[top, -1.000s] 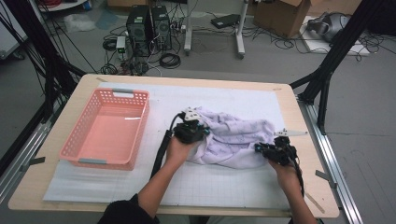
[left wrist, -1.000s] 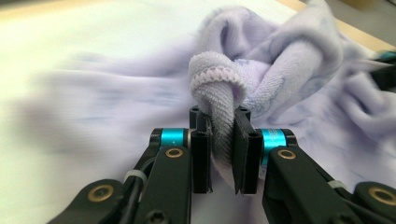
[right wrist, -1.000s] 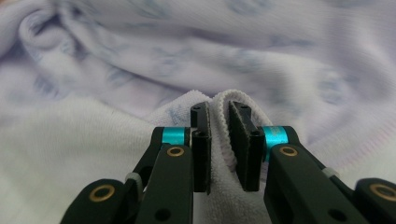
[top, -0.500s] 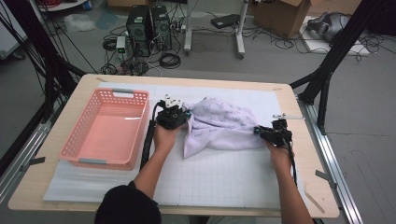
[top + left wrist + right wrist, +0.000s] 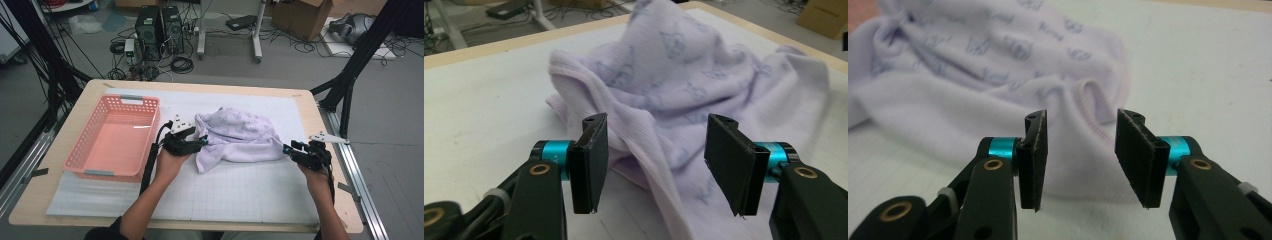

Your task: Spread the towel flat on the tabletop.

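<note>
- High view: a lilac printed cloth [image 5: 239, 136] lies in a loose heap at the middle of the frame, on the white gridded mat [image 5: 225, 190] that covers the surface [image 5: 327, 200].
- The left tongs [image 5: 204, 141] sit at the cloth's left edge and the right tongs [image 5: 286, 148] at its right tip, one at each end, which reads as a stretch-out hold just let go.
- Left gripper view: the jaws stand apart and have just been opening; a ribbed fold of the cloth [image 5: 684, 100] runs between them, but neither pad presses on it.
- Right gripper view: these jaws are apart too and have just been opening; the stitched hem of the cloth [image 5: 998, 65] lies just beyond the gap, and the pads do not touch it.
- My reading is that the cloth has been set down spread sideways so that it can be re-gripped at better corners for folding or lifting.
- The cloth's long axis runs left to right across the high view, dipping slightly towards the right; the broad end is at the left, with a flap hanging towards the bottom of the frame, and the narrow end points at the right tongs.
- A pink basket [image 5: 85, 150] stands empty at the left of the frame, just beside the left hand [image 5: 170, 162], probably where the cloth is to go.
</note>
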{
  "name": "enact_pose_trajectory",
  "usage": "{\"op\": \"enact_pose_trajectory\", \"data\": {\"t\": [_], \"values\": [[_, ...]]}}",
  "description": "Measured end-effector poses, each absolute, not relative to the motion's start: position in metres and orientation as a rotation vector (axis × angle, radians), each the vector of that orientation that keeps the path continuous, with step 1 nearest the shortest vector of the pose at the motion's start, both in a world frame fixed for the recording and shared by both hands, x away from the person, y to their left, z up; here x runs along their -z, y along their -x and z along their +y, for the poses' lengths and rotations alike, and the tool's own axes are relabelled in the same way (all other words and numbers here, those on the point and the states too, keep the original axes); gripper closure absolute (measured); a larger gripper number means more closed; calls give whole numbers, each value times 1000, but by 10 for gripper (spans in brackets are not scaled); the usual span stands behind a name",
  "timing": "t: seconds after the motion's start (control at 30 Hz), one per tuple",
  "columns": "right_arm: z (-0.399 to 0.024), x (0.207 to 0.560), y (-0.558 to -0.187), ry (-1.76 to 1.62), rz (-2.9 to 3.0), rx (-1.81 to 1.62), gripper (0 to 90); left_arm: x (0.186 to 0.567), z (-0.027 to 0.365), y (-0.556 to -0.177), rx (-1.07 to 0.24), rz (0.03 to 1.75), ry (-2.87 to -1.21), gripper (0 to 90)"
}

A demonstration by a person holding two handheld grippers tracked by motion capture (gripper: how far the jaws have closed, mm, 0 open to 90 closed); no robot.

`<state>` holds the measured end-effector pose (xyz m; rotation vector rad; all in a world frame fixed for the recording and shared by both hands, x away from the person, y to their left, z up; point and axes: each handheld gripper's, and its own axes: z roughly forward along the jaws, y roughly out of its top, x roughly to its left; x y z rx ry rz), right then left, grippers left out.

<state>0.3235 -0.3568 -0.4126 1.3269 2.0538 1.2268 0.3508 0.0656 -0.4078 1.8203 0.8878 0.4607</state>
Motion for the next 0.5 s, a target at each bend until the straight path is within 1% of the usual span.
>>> {"op": "enact_pose_trajectory", "data": {"t": [0.1,0.23,0.33,0.37,0.43,0.5], "values": [[-349,418,-313,-1262,2115,-1191,556,413,68,-338,-439,863,-1836,429],[-337,429,-311,-1229,2178,-1147,541,426,68,-326,-378,840,-1880,423],[-328,435,-316,-1230,2197,-1095,502,435,64,-325,-350,851,-1947,391],[-326,436,-318,-1240,2197,-1079,502,437,62,-325,-345,849,-1970,378],[-322,440,-323,-1255,2203,-1057,506,439,57,-326,-337,847,-2005,381],[-317,444,-328,-1259,2225,-1010,536,442,52,-327,-341,847,-2028,383]]}}
